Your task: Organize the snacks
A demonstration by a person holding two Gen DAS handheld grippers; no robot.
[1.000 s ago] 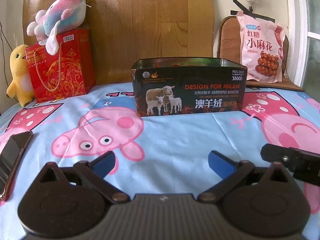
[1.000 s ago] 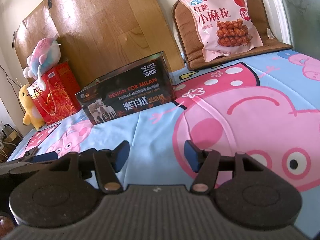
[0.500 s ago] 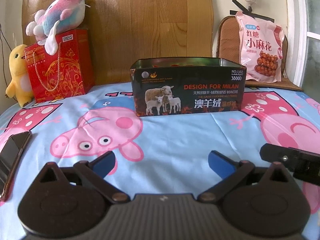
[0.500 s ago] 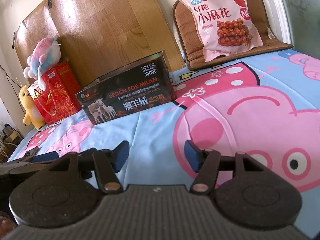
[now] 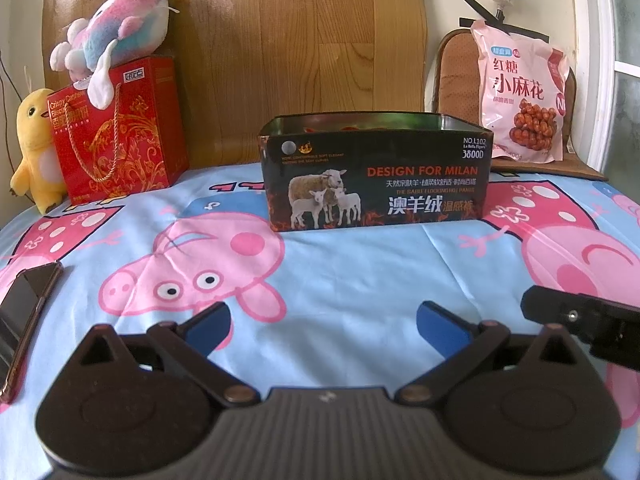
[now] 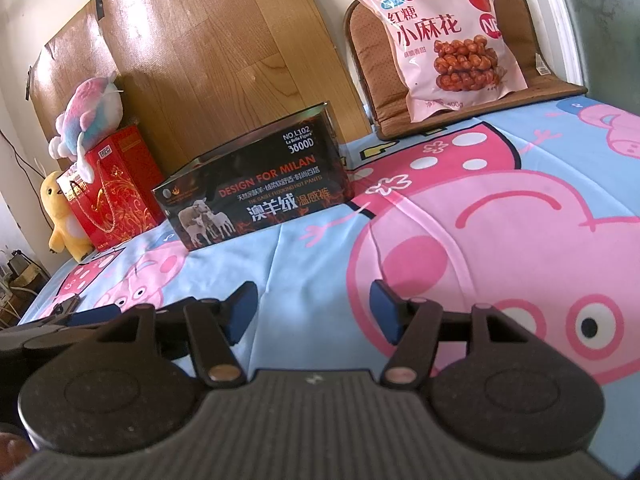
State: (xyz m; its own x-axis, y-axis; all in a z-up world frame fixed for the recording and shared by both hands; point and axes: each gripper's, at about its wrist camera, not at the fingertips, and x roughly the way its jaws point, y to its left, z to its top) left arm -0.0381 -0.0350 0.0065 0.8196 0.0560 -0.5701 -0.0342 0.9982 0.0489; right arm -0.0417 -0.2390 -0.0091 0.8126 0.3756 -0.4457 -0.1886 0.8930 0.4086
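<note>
Both grippers, left gripper and right gripper, sit released and empty, low over the bedsheet. Tin dead ahead, lid off for loading; snack bag propped beyond on the chair, reachable.

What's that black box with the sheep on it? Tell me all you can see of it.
The black box is rectangular, looks like tin, and stands upright and lidless on the cartoon-pig sheet. Its front shows three sheep, flames, "DESIGN FOR MILAN" in orange and white Chinese text. Something red-orange peeks over the rim. It sits mid-bed before the wooden board, touched by nothing else.
</note>
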